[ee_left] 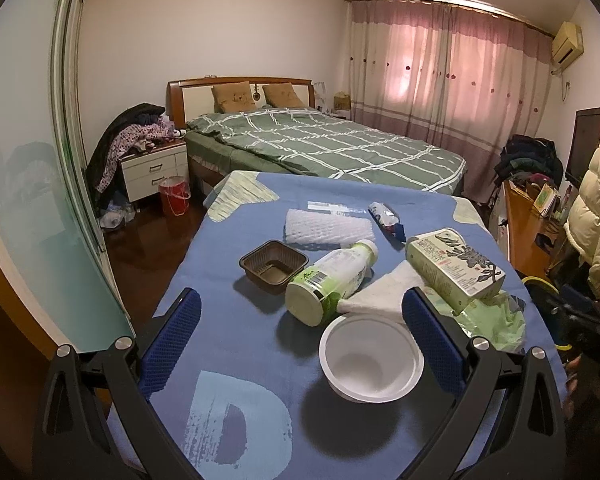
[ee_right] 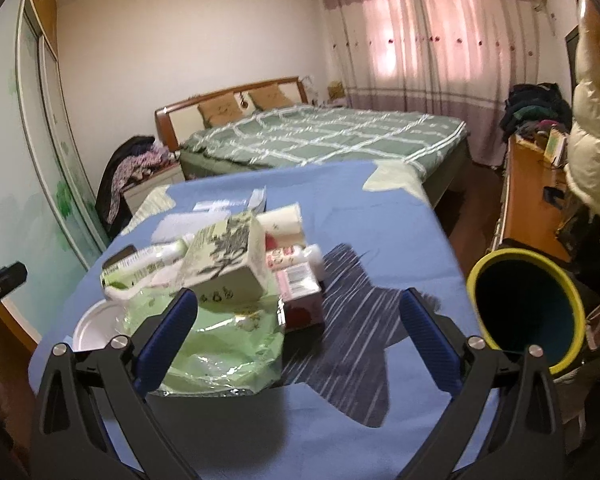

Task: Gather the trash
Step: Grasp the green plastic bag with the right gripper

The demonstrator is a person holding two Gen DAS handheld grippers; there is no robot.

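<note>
— Blue cloth table, full of trash. Big green carton first, then bottle lying down, long way pointing off to the far right.
— Closest?
— White cup, right between the left gripper pads. Wide open, holding nothing.
— Right gripper?
— Wide open too, empty, near the green wrapper. Bin off right, bottom cut off. Blurry back there.

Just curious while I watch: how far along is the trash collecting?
Barely begun, it seems. Both the left gripper and right gripper are open and empty. The white cup, bottle, carton and green wrapper remain on the table; the bin looks empty.
</note>
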